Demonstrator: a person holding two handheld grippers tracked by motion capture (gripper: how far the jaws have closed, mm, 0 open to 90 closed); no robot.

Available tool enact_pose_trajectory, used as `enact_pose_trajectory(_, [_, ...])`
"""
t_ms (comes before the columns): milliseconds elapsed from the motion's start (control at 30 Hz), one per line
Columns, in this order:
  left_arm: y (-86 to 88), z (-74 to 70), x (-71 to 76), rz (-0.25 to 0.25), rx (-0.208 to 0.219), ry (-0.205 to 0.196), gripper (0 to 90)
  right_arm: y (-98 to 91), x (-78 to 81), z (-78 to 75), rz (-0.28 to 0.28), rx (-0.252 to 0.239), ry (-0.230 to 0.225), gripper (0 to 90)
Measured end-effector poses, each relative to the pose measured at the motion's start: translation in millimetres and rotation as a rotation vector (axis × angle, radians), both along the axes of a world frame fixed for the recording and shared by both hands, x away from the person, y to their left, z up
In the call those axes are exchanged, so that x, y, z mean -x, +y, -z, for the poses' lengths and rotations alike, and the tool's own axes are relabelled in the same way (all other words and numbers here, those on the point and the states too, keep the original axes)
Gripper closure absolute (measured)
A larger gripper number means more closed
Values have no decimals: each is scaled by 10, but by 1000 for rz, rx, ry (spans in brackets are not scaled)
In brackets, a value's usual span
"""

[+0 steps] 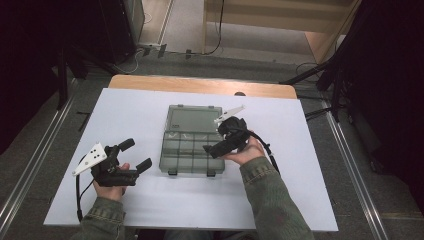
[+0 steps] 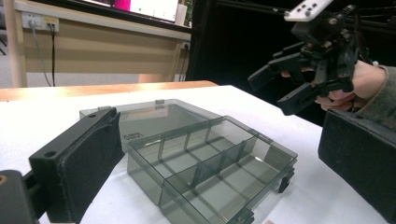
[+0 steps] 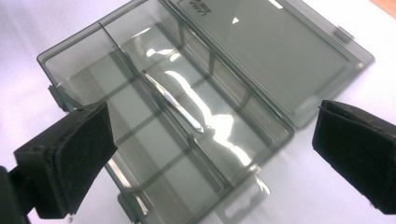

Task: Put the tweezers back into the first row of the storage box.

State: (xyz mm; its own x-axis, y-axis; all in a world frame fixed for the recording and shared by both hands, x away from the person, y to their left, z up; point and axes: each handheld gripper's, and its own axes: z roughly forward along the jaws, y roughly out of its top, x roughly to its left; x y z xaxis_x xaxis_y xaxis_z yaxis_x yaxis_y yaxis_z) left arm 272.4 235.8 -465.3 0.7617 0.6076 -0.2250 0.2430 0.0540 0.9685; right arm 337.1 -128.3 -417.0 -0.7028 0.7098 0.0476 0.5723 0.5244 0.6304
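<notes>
- Organiser box (image 1: 192,140): smoke-grey, see-through plastic, lying open on the white table (image 1: 150,200). Its lid (image 1: 194,119) is folded flat on the table on the far side of the tray; the latch tabs sit on the tray's near edge.
- Tray interior: split into compartments by clear partitions. No contents can be made out in them in any view.
- Right claw (image 1: 216,141): held in the person's right hand (image 1: 248,151), up off the table at the box's right edge, tips pointing toward the tray. Jaws spread wide, nothing between them; no pad touches the box.
- In the right gripper view the box (image 3: 187,102) lies below and ahead of that claw (image 3: 210,144), seen between its two black pads, with the lid toward the upper right.
- In the left gripper view the right claw (image 2: 275,88) stands raised above and beyond the box's far right side, clear of it.
- Left claw (image 1: 136,155): held in the left hand (image 1: 111,187), low over the table, to the left of the box and apart from it. Jaws apart, empty.
- In the left gripper view the box (image 2: 205,158) lies just ahead of that claw (image 2: 219,163), between its two pads but untouched.
</notes>
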Motion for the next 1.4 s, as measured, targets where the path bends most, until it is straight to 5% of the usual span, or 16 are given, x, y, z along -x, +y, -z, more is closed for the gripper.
enact_pose_trajectory(233, [-3, 5, -6, -1, -3, 3, 0, -190, 134, 11, 40, -7, -27, 0])
enact_pose_trajectory(733, [-8, 12, -15, -1, -6, 6, 0, -629, 424, 93, 124, -102, -64, 0])
enact_pose_trajectory(1400, [-13, 12, -22, -1, 5, 8, 0, -1182, 888, 416, 247, -181, -189, 0])
